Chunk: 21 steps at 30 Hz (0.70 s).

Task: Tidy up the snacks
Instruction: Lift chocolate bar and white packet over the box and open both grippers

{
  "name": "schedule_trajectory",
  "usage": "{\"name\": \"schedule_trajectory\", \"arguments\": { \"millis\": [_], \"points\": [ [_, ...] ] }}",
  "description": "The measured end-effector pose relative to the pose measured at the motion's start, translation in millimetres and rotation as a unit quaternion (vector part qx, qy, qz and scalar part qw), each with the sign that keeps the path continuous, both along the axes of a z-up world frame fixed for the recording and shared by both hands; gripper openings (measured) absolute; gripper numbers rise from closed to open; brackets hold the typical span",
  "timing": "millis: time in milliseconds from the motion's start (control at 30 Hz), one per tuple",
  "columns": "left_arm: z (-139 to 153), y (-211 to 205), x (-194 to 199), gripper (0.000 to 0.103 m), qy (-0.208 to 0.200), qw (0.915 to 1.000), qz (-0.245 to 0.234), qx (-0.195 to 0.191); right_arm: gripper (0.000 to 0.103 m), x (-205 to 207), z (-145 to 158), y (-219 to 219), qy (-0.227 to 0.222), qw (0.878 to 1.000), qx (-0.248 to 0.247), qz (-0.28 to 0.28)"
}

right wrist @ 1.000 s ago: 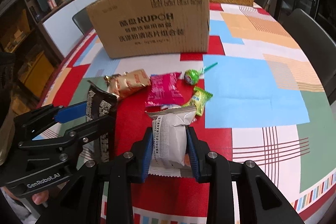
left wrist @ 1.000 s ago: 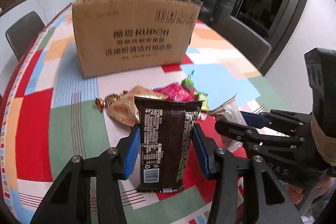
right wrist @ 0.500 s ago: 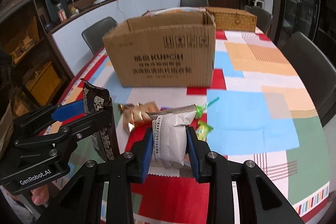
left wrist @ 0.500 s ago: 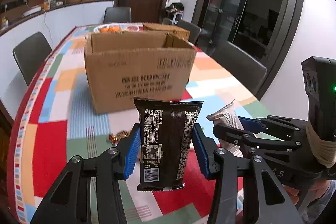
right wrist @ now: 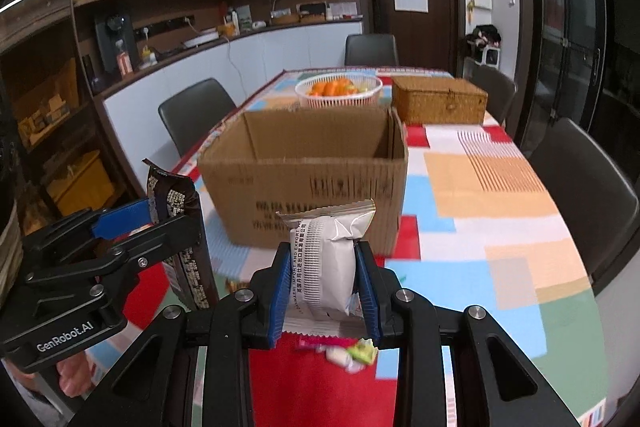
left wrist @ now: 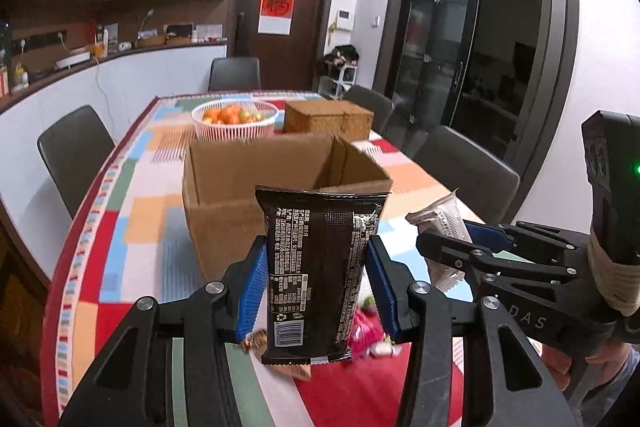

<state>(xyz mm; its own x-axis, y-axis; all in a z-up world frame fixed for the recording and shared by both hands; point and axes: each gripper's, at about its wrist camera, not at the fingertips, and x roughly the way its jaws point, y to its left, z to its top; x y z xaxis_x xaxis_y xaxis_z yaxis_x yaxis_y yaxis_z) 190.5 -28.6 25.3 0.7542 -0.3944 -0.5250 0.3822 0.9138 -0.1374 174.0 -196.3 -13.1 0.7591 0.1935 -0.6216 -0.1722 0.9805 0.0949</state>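
My left gripper (left wrist: pixel 316 281) is shut on a dark brown snack packet (left wrist: pixel 318 267) and holds it upright above the table. My right gripper (right wrist: pixel 326 297) is shut on a silver-white snack packet (right wrist: pixel 328 263). Both hang in the air in front of an open cardboard box (left wrist: pixel 248 203), which also shows in the right wrist view (right wrist: pixel 312 183); what is inside is hidden. The right gripper with its silver packet (left wrist: pixel 440 223) sits to the right in the left wrist view. The left gripper's brown packet (right wrist: pixel 180 223) sits to the left in the right wrist view. Loose snacks (right wrist: pixel 348 353) lie below on the cloth.
A patchwork tablecloth (right wrist: pixel 480 187) covers the long table. Behind the box stand a white basket of fruit (right wrist: pixel 338 91) and a wicker box (right wrist: pixel 438 99). Dark chairs (right wrist: pixel 580 171) line both sides. A counter and shelves run along the left wall.
Both grippers have risen with their packets from just above the table to about the height of the box's rim. The box's open top has come into view.
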Motion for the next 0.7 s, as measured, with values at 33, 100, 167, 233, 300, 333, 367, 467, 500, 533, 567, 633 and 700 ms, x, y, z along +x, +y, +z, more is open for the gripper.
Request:
{"name": "schedule_trajectory", "arguments": {
  "millis": [33,100,167,233,300,333,367,467,500,533,567,633,700],
  "points": [
    [3,0,3,0.047,-0.004,1.0000,0.001,0.000,0.032,3,3,0,-0.004,1.000,0.001,0.001],
    [10,1,9,0.047,-0.011,0.9999,0.004,0.000,0.032,9,8,1,-0.012,1.000,0.002,0.004],
    [17,2,16,0.047,-0.021,0.9997,0.008,0.000,0.032,17,12,1,-0.019,1.000,0.004,0.003],
    [23,2,22,0.047,-0.028,0.9995,0.011,0.002,0.032,25,17,0,-0.024,1.000,0.006,0.003],
    [27,2,30,0.047,-0.032,0.9994,0.013,0.004,0.032,31,20,-1,-0.029,1.000,0.006,0.003],
    [29,3,33,0.047,-0.033,0.9994,0.014,0.004,0.032,35,22,0,-0.030,1.000,0.006,0.004],
    [31,3,37,0.047,-0.034,0.9993,0.016,0.005,0.032,39,24,0,-0.032,0.999,0.007,0.004],
    [37,3,49,0.047,-0.041,0.9989,0.020,0.008,0.032,53,30,0,-0.037,0.999,0.010,0.005],
    [39,3,53,0.047,-0.045,0.9988,0.020,0.010,0.032,57,32,0,-0.038,0.999,0.011,0.004],
    [41,4,56,0.047,-0.047,0.9986,0.021,0.011,0.032,62,34,0,-0.039,0.999,0.013,0.006],
    [44,4,60,0.047,-0.049,0.9985,0.021,0.010,0.032,66,35,1,-0.039,0.999,0.015,0.009],
    [48,4,67,0.047,-0.052,0.9983,0.023,0.010,0.032,75,38,1,-0.040,0.999,0.019,0.011],
    [51,5,76,0.047,-0.056,0.9981,0.026,0.011,0.032,84,41,1,-0.041,0.999,0.020,0.014]
  ]
}}
